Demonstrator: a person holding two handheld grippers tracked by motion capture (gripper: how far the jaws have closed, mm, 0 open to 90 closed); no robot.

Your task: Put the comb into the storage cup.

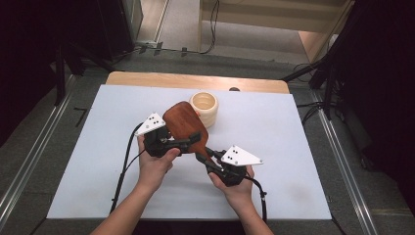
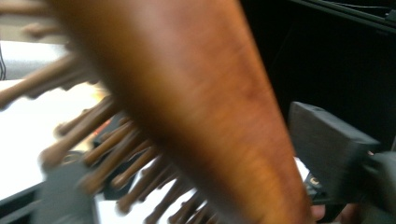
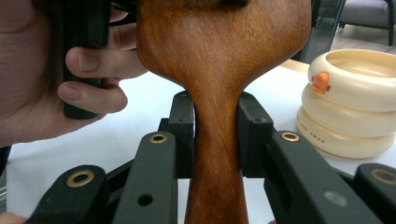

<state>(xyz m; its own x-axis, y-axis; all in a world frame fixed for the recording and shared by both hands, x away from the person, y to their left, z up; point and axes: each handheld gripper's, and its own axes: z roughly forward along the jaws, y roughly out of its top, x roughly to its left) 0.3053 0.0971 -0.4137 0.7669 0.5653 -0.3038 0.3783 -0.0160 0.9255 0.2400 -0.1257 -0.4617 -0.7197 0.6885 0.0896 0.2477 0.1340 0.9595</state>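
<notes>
A brown wooden hairbrush (image 1: 183,122) is held above the table between both grippers. My right gripper (image 1: 203,156) is shut on its narrow handle (image 3: 215,154), with one jaw pressed on each side. My left gripper (image 1: 193,139) is closed across the broad head, one jaw on the smooth back and the other among the bristles (image 2: 107,158). In the left gripper view the brush head (image 2: 196,116) is blurred and very close. A hand (image 3: 42,79) holds the left gripper beside the head.
A cream ringed cup (image 1: 204,107) with a small orange duck mark (image 3: 320,81) stands just behind the brush. The table is covered by a white sheet (image 1: 293,171) with open room on both sides. Cables (image 1: 125,166) trail from the grippers toward the front edge.
</notes>
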